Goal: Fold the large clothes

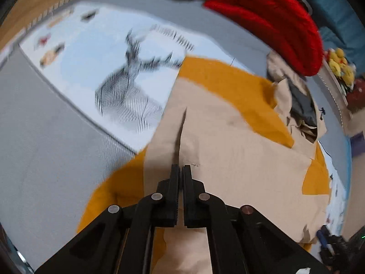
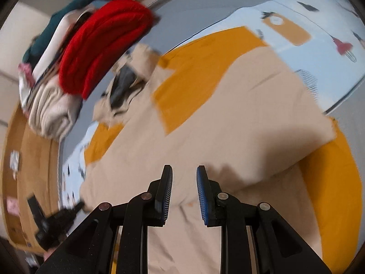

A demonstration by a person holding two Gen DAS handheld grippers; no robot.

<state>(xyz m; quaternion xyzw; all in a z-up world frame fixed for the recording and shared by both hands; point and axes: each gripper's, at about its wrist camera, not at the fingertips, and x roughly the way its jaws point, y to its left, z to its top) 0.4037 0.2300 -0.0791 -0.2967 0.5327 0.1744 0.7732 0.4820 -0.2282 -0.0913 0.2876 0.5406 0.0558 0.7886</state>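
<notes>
Left gripper angled steeply down with jaws pinched together, right gripper angled down, jaws parted

A home bedroom: a printed bedsheet (cartoon motifs), with stacked folded clothes on the bed.

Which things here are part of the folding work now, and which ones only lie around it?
Part of the work:
- beige garment, spread flat
- left tool, shut on a ridge of that garment
- right tool, open above it

Only lying around:
- red knitted item
- pile of folded pale clothes
- printed bedsheet
- orange fabric beneath the garment
</notes>
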